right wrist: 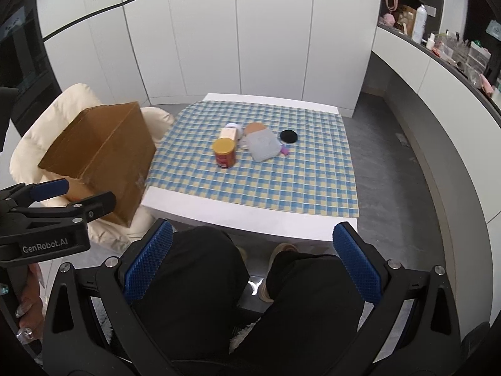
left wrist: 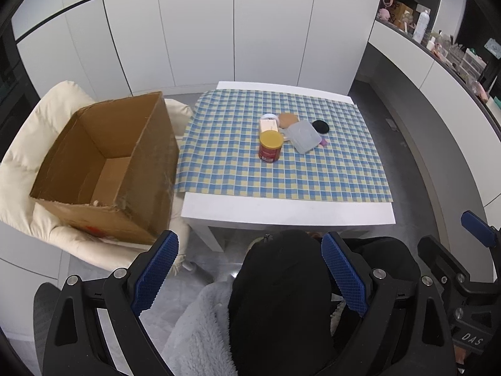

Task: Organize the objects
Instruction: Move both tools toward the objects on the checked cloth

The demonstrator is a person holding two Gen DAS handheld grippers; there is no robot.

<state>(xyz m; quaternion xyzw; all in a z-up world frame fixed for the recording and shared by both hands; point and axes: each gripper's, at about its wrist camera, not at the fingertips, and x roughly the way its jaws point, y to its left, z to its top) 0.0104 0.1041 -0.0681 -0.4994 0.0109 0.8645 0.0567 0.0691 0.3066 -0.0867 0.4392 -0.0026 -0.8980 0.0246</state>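
Note:
A red can with a yellow lid (left wrist: pixel 271 148) (right wrist: pixel 224 153) stands on the checked cloth (left wrist: pixel 281 172) (right wrist: pixel 281 181) of a white table. Behind it lie a cream box (left wrist: pixel 269 125) (right wrist: pixel 228 133), a tan round pad (left wrist: pixel 287 119) (right wrist: pixel 253 127), a grey flat pouch (left wrist: pixel 303 136) (right wrist: pixel 263 146) and a black disc (left wrist: pixel 321 127) (right wrist: pixel 288 136). An open cardboard box (left wrist: pixel 103 169) (right wrist: pixel 100 156) sits on a cream chair, left of the table. My left gripper (left wrist: pixel 250 272) and right gripper (right wrist: pixel 253 263) are open and empty, held above the person's lap, well short of the table.
The cream padded chair (left wrist: pixel 28 156) (right wrist: pixel 37 144) holds the box. White cabinets stand behind the table. A cluttered counter (left wrist: pixel 438 44) (right wrist: pixel 454 53) runs along the right. The person's black-clad knees (left wrist: pixel 281 282) (right wrist: pixel 203 282) are under the table's near edge.

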